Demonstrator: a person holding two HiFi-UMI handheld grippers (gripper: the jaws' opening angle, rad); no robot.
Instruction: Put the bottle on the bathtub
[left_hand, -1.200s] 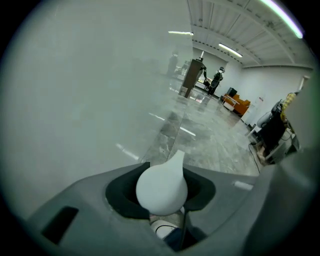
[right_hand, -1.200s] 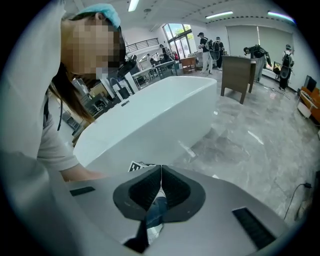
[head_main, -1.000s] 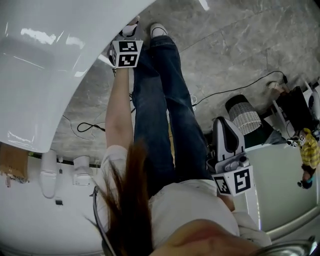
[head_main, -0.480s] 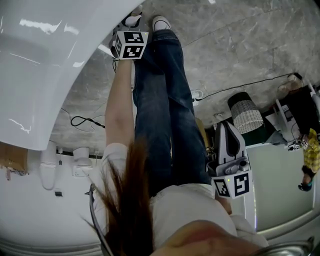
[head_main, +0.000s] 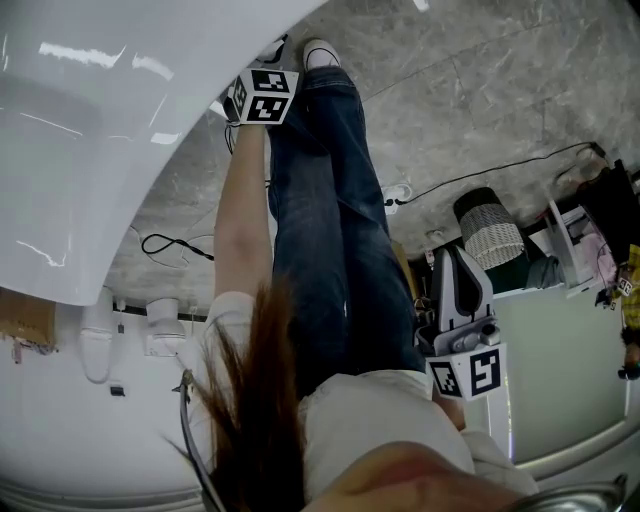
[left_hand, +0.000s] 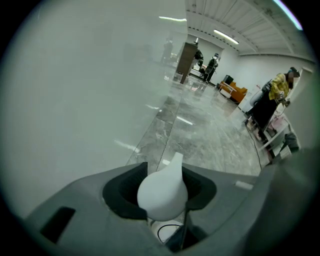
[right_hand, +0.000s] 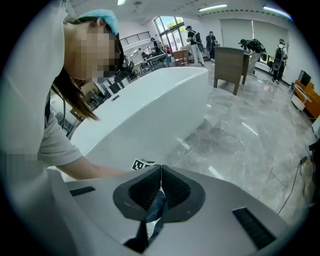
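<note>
A white, bulb-shaped bottle (left_hand: 161, 196) with a tapering neck sits between the dark pads of my left gripper (left_hand: 162, 175). Both pads touch its round body, and the jaws have just been opening a little. In the head view only the marker cube of the left gripper (head_main: 262, 95) shows, held low beside the outer wall of the white bathtub (head_main: 90, 150). The same tub wall fills the left side of the left gripper view (left_hand: 75, 100). My right gripper (head_main: 450, 255) hangs by the person's right hip. In its own view the right gripper (right_hand: 160, 170) is shut with nothing in it.
The person's jeans-clad legs (head_main: 330, 220) and white shoes (head_main: 318, 55) stand on grey marble floor next to the tub. Black cables (head_main: 170, 245) lie on the floor. A ribbed bin (head_main: 487, 232) and a white table (head_main: 560, 370) are at the right. Other people (left_hand: 280, 90) stand far off.
The left gripper's marker cube has shifted slightly up the picture along the tub's edge. The right gripper has stayed by the hip.
</note>
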